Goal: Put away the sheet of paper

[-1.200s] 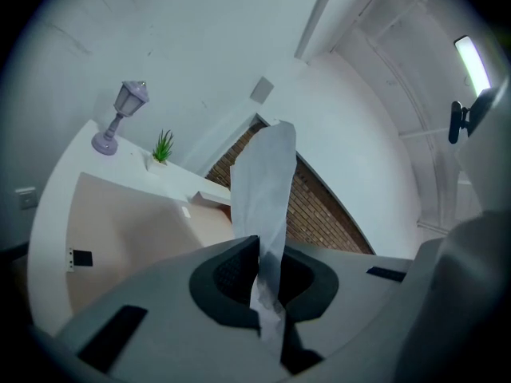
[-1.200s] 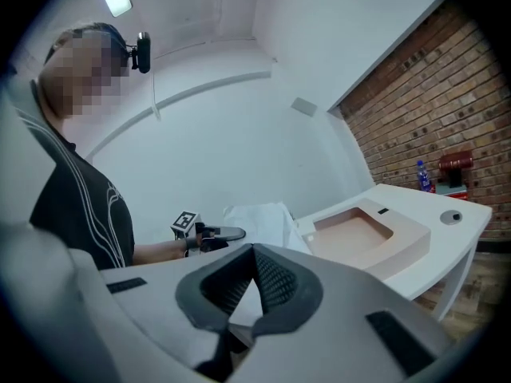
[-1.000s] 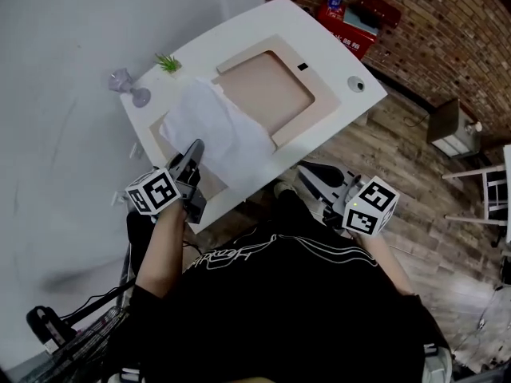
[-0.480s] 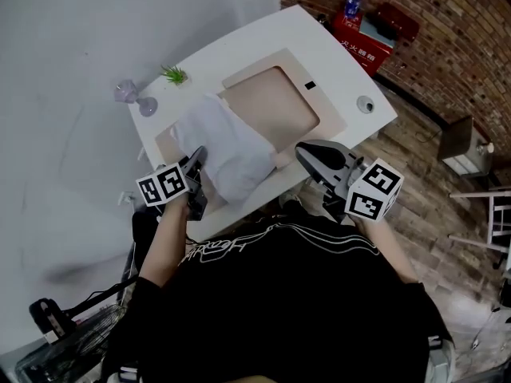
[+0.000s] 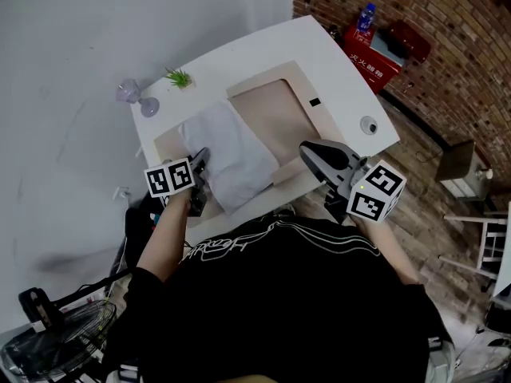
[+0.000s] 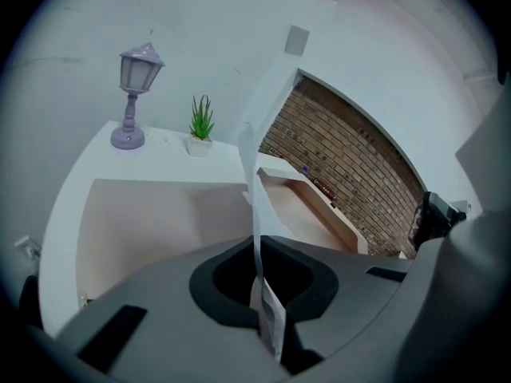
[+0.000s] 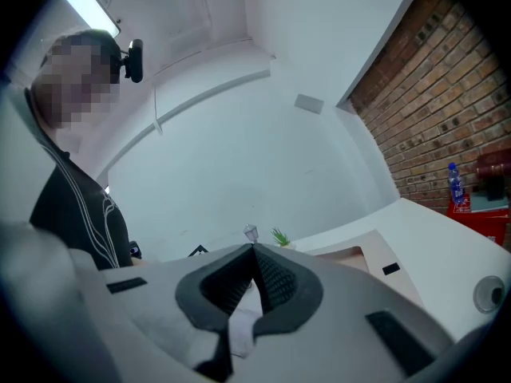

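- Centrally, the sheet of paper [image 5: 231,154] lies on the left half of the beige recess [image 5: 279,106] set into the white table [image 5: 339,66], with its lower end reaching the table's near edge.
- At the table's near-left corner, the left gripper [image 5: 200,159] has its jaws clamped on the left margin of the sheet.
- From the left gripper view, the left gripper [image 6: 267,321] pinches the sheet of paper [image 6: 256,214], which rises edge-on from between the closed jaws.
- Over the table's near edge, to the right of the sheet and apart from it, the right gripper [image 5: 310,154] has its jaws pressed together.
- From the right gripper view, the right gripper [image 7: 254,250] shows its tips meeting with nothing between them.
- On the table's far-left corner stands a purple lantern lamp [image 5: 132,94]; just beside it along the far edge stands a small potted plant [image 5: 180,76].
- Both appear upright in the left gripper view: lantern lamp [image 6: 134,94], potted plant [image 6: 200,126].
- Near the table's near-right corner sits a round fitting [image 5: 368,124].
- Beyond the table's right edge, a red box [image 5: 383,50] and a blue bottle [image 5: 366,14] stand by the brick wall [image 5: 463,62].
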Motion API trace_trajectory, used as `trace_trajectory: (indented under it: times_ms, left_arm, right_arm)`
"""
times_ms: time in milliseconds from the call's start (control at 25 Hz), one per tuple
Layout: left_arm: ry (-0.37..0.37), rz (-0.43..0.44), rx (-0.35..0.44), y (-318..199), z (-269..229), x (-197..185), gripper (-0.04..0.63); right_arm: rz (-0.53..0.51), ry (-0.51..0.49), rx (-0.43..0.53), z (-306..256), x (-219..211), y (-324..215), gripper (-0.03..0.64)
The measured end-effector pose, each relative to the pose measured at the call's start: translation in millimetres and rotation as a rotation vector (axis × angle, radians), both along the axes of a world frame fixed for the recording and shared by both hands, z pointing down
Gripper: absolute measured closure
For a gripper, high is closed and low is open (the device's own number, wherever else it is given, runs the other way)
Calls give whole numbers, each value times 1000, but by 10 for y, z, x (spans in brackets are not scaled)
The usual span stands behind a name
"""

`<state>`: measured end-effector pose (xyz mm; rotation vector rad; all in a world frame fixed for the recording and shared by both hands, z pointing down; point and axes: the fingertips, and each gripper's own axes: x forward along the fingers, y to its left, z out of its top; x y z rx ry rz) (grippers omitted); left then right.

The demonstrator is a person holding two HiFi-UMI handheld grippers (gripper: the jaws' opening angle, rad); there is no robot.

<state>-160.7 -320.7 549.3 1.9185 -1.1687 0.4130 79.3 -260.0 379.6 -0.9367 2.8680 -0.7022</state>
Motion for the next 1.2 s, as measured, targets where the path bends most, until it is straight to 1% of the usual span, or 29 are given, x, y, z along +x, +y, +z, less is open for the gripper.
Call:
trace_trajectory:
  times_ms: [120,320,720,880,1040,1200]
  left_arm:
    - [-20,-4,-24,-41,80,13,560]
    - [-31,-22,-40,-133,169,45,560]
    - [-39,-41,-57,-351,287,168,560]
    - [-34,-48,-66,-399,344,236,560]
    - [-13,-54,-82,-445,362,367,560]
    - [-18,-57,-107,-494,391,466,560]
  right_arm:
    - [-14,3,-3,12,37,-75,614]
    - [-36,-30,-24,20,93,-227,614]
    - [-80,-15,-35,120,223,-517,614]
    - [-101,-5,-45,216,241,-613,614]
    - [-129,2,-57,298,233,-683,614]
    - [-153,-1,-57,334,178,-718,614]
